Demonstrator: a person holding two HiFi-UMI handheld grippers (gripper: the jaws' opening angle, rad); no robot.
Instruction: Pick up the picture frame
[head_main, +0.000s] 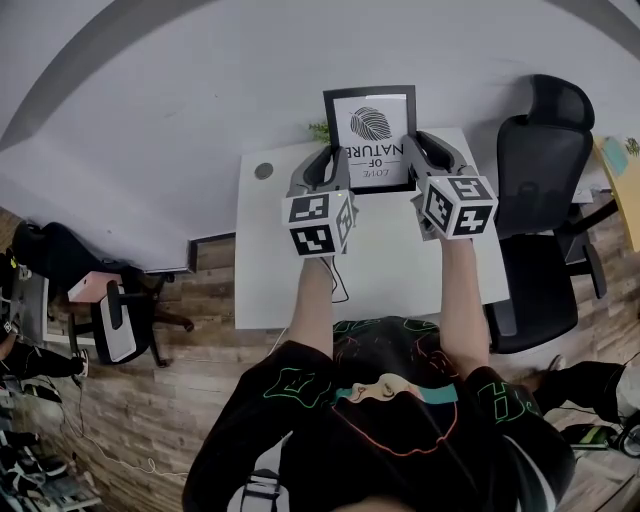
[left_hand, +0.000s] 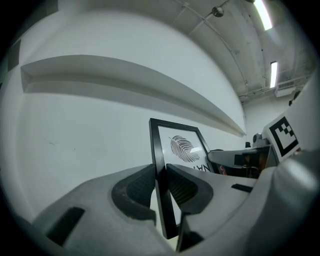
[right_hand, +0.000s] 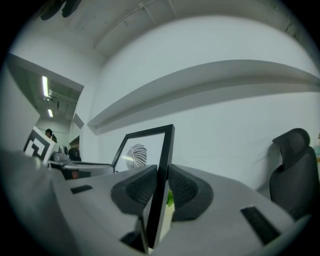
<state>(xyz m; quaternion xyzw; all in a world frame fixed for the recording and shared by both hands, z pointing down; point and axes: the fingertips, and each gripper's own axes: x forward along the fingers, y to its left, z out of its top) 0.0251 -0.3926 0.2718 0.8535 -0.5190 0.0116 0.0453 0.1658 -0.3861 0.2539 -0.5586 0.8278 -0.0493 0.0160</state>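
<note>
Picture frame (head_main: 370, 135), black-edged with a leaf print, stands upright in the air in front of the wall, over the far edge of the white desk (head_main: 390, 280). The left gripper (head_main: 335, 160) has its jaws pressed onto the frame's left edge. The right gripper (head_main: 420, 150) clamps the right edge the same way, near a black office chair (head_main: 545, 160).

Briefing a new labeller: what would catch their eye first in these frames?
The black picture frame with a leaf print, upright at the far edge of the white desk. The left gripper clamps its left side, the right gripper its right side. A black office chair stands right of the desk.
</note>
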